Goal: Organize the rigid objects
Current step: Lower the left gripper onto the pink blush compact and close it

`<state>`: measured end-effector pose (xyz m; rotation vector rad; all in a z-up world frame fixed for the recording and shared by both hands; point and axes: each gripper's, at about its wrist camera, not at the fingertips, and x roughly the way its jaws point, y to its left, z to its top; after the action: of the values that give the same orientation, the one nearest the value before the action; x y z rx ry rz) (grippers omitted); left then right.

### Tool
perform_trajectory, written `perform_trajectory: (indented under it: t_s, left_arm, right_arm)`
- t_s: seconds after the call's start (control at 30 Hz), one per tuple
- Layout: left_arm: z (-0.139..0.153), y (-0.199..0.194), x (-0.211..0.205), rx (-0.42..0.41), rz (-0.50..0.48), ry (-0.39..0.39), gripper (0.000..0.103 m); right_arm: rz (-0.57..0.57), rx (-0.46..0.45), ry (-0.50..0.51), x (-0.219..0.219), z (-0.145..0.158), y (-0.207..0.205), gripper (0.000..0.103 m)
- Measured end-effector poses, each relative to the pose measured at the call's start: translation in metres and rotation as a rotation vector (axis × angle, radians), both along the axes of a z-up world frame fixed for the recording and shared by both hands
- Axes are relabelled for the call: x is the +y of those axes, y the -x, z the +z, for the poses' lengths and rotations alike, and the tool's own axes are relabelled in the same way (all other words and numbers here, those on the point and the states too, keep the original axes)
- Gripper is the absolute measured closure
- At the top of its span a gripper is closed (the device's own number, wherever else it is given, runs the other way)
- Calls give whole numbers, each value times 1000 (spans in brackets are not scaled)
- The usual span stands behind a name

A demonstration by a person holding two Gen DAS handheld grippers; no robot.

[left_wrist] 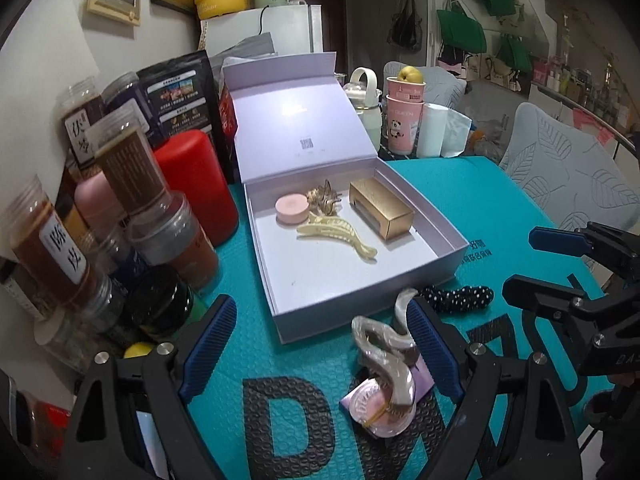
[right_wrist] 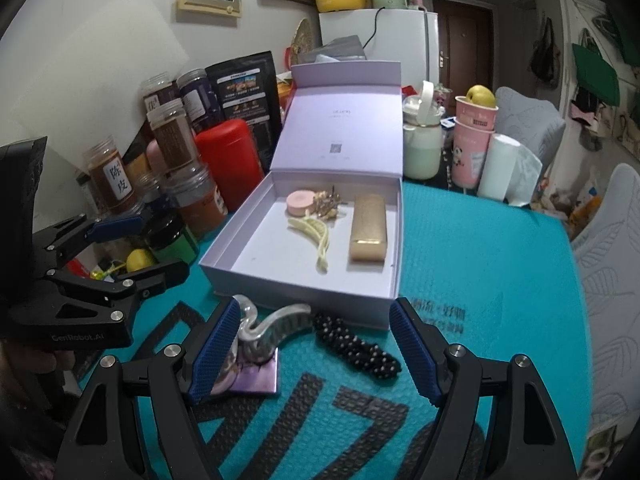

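An open lavender box [left_wrist: 372, 286] [right_wrist: 240, 248] sits on the teal mat. Inside lie a pink round compact [left_wrist: 292, 209] [right_wrist: 301, 202], a gold hair clip [left_wrist: 323, 198] [right_wrist: 326, 203], a cream claw clip [left_wrist: 338, 236] [right_wrist: 316, 236] and a gold case [left_wrist: 382, 208] [right_wrist: 368, 232]. In front of the box lie a pearly claw clip [left_wrist: 390, 364] [right_wrist: 272, 330] on a small purple packet [left_wrist: 384, 408] [right_wrist: 250, 378], and a black dotted scrunchie [left_wrist: 460, 298] [right_wrist: 356, 346]. My left gripper [left_wrist: 320, 354] hovers open over the mat, the pearly clip by its right finger. My right gripper [right_wrist: 314, 354] is open above the scrunchie.
Jars [left_wrist: 48, 248], a red canister [left_wrist: 196, 184] [right_wrist: 230, 160] and dark bags [left_wrist: 176, 92] crowd the left side. Behind the box stand a white bottle [right_wrist: 420, 148], pink cups with a pear [right_wrist: 474, 128] and a paper roll [right_wrist: 498, 168]. Chairs [left_wrist: 560, 176] stand at right.
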<state>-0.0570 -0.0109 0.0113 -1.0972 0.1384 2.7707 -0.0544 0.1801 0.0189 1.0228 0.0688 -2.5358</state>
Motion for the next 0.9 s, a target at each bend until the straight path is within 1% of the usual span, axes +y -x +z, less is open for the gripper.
perform_trajectory:
  t_s: [0.13, 0.33, 0.47, 0.6, 0.77, 0.9]
  left_arm:
    - [-9, -8, -3, -6, -9, -9, 15]
    - [-23, -19, -3, -32, -50, -16, 15]
    - [-33, -24, -3, -54, -67, -35, 15]
    - [-46, -28, -3, -76, -92, -33, 15]
    - [-61, -33, -6, -86, -122, -42, 15]
    - [-71, -33, -8, -120, -159, -94, 15]
  right_arm:
    - [1, -18, 0, -4, -13, -4, 25]
    - [3, -45, 10, -6, -29, -12, 25]
    - [-2, -80, 26, -6, -41, -15, 25]
    - [-3, -122, 55, -4, -53, -19, 25]
    - [-7, -170, 62, -3, -70, -23, 25]
    - [-11, -199, 80, 0, -79, -27, 25]
